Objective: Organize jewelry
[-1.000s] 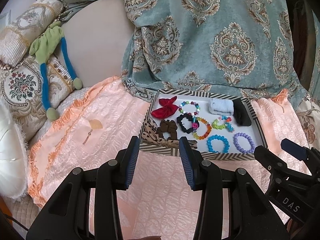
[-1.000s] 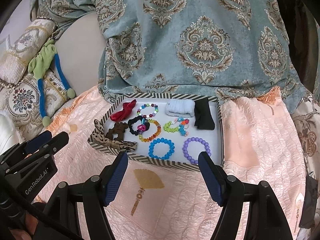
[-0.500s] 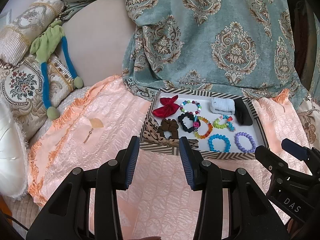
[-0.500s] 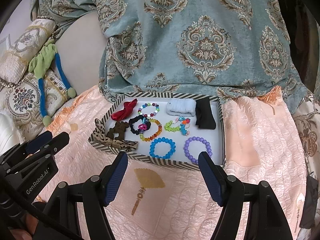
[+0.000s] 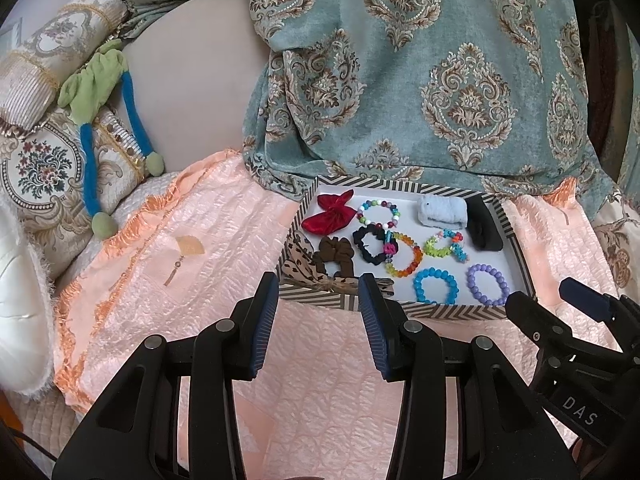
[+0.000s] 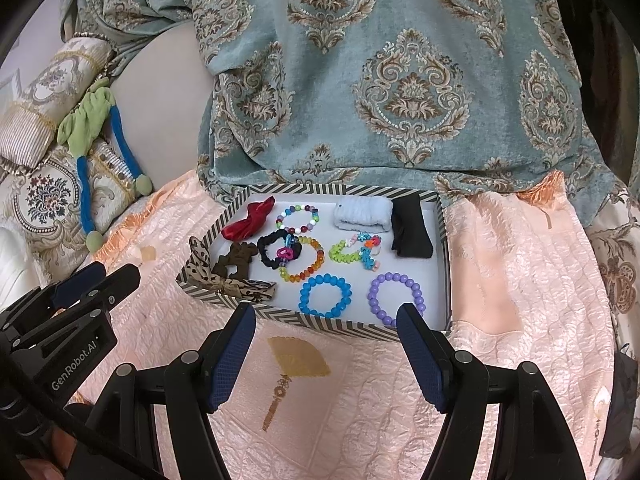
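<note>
A peach quilt (image 6: 520, 280) covered the bed, a teal curtain (image 6: 400, 80) behind it. On the quilt sat a striped tray (image 6: 447, 264) holding bracelets, among them a blue one (image 6: 326, 295) and a purple one (image 6: 396, 298). The left gripper (image 5: 319, 320), jaws just widened, and the right gripper (image 6: 328, 350) both hovered before the tray, open and empty.

tray (image 6: 447, 264): 1 | bead bracelets (image 6: 325, 295): 6 (blue, purple, rainbow, multicolour, green, turquoise-orange) | scrunchies (image 6: 276, 251): 2 (black, brown) | bows (image 6: 249, 221): 2 (red, leopard) | folded cloths (image 6: 363, 213): 2 (pale blue, black) | grippers (image 6: 327, 354): 2
</note>
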Tool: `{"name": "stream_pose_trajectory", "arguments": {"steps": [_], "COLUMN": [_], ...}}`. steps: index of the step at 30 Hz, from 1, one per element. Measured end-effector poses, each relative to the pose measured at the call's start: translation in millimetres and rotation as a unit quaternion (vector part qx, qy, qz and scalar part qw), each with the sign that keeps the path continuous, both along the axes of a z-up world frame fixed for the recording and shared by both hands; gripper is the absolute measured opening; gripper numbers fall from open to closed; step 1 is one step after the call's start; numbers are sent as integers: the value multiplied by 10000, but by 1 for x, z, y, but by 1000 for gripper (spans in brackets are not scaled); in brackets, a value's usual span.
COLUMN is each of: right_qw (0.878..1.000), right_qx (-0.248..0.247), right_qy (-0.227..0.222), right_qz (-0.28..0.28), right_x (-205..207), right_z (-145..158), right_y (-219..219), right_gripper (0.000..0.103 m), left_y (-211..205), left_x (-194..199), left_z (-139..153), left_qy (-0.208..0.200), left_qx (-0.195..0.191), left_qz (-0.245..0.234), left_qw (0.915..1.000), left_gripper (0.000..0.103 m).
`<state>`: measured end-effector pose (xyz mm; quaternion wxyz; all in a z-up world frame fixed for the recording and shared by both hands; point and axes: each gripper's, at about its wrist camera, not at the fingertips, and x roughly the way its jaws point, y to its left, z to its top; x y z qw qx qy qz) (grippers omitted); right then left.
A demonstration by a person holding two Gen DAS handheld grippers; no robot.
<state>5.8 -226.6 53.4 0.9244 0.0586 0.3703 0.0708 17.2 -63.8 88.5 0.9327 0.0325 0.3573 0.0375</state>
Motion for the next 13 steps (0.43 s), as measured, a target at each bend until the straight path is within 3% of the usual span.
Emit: {"name": "stream_pose_trajectory", "arguments": {"steps": [2, 13], "right_qw": [10000, 9999], "right_qx": [3, 88], "right_qy": [5, 65], "right_qz": [3, -58], "right_x": [0, 6], "right_z": [-1, -7], "right_y": [0, -14], "right_gripper": [71, 71], "left_y": [-1, -4], "left_x": [0, 3], "left_z": [0, -5], "left_qy": [-21, -27], "left_qx": [-12, -28], "left_qz": [-26, -113], "left_qw": [10000, 9999], "left_gripper": [47, 49]}}
